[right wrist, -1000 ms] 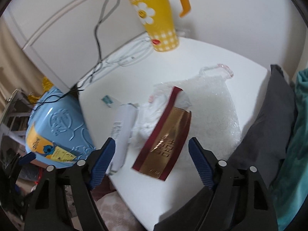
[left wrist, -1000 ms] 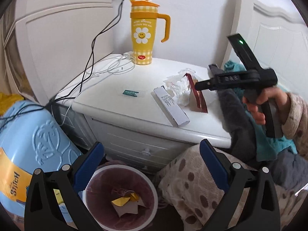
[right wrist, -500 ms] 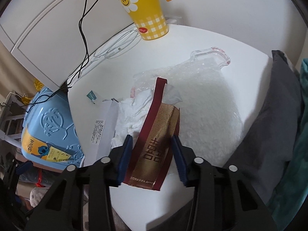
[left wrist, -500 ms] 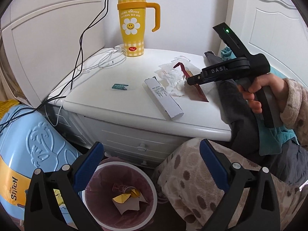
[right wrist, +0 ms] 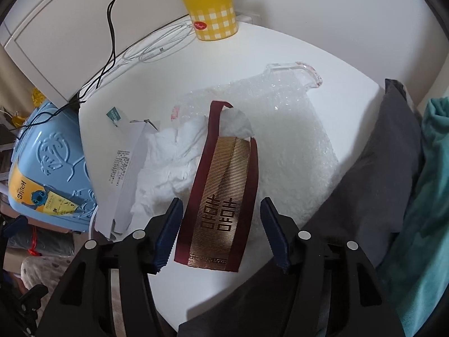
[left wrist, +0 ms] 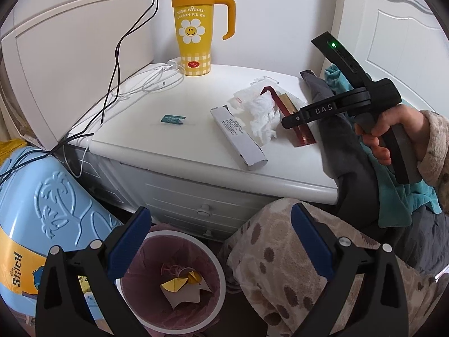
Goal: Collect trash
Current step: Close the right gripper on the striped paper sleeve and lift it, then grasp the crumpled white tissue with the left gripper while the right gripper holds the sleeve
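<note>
Trash lies on a white nightstand [left wrist: 196, 104]: a dark red and gold paper packet [right wrist: 221, 205], crumpled white tissue [right wrist: 168, 165], a long white box [right wrist: 123, 177], clear bubble wrap [right wrist: 280, 129] and a small teal wrapper [left wrist: 172, 119]. My right gripper [right wrist: 221, 230] is open, its jaws on either side of the packet's near end, apart from it. It also shows in the left wrist view [left wrist: 291, 119], above the packet [left wrist: 297, 132]. My left gripper [left wrist: 219, 241] is open and empty, low over a pink-lined bin [left wrist: 171, 278] holding paper scraps.
A yellow daisy mug [left wrist: 196, 28] stands at the nightstand's back with white cables [left wrist: 157, 81] beside it. A blue Stitch suitcase [left wrist: 33, 219] is left of the bin. A spotted blanket [left wrist: 280, 266] and grey and teal cloth [right wrist: 393, 168] lie on the right.
My right gripper moved onto the red and gold packet, narrowed around it, then widened again. My left gripper drew back and tilted, showing more of the bin.
</note>
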The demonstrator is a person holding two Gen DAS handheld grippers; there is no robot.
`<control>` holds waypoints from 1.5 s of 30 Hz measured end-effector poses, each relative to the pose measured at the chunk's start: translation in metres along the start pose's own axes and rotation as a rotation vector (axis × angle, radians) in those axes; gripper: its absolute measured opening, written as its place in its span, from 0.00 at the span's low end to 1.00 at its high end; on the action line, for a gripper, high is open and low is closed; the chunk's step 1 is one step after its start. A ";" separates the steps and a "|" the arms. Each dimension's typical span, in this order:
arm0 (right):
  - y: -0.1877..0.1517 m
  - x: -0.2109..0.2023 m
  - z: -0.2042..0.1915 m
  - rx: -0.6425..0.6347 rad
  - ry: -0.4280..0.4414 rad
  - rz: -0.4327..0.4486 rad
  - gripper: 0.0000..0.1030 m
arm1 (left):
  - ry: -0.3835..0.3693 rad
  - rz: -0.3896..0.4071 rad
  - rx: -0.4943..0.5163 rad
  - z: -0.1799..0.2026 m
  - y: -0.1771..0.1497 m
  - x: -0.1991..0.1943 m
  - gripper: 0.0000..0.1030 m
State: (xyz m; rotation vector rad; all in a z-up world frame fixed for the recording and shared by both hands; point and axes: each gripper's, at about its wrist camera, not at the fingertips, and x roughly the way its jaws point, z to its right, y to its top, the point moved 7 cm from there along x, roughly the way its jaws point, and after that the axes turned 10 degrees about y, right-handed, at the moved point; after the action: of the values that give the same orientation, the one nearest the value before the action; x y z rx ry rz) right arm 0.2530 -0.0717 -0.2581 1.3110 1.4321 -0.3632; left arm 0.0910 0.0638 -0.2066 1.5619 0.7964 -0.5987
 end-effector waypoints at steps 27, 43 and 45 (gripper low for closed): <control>-0.005 -0.112 0.019 0.028 0.111 0.205 0.27 | -0.066 0.057 0.144 0.043 0.075 0.013 0.95; -0.052 -0.129 0.056 0.169 0.126 0.272 0.28 | -0.193 0.014 0.098 0.090 0.137 0.106 0.87; -0.056 -0.130 0.061 0.186 0.128 0.269 0.28 | -0.195 -0.005 0.112 0.094 0.137 0.116 0.79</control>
State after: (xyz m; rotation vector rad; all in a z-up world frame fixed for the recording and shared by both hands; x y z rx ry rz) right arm 0.2080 -0.2039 -0.1943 1.6818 1.3281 -0.2393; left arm 0.2756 -0.0169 -0.2218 1.5754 0.6285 -0.7984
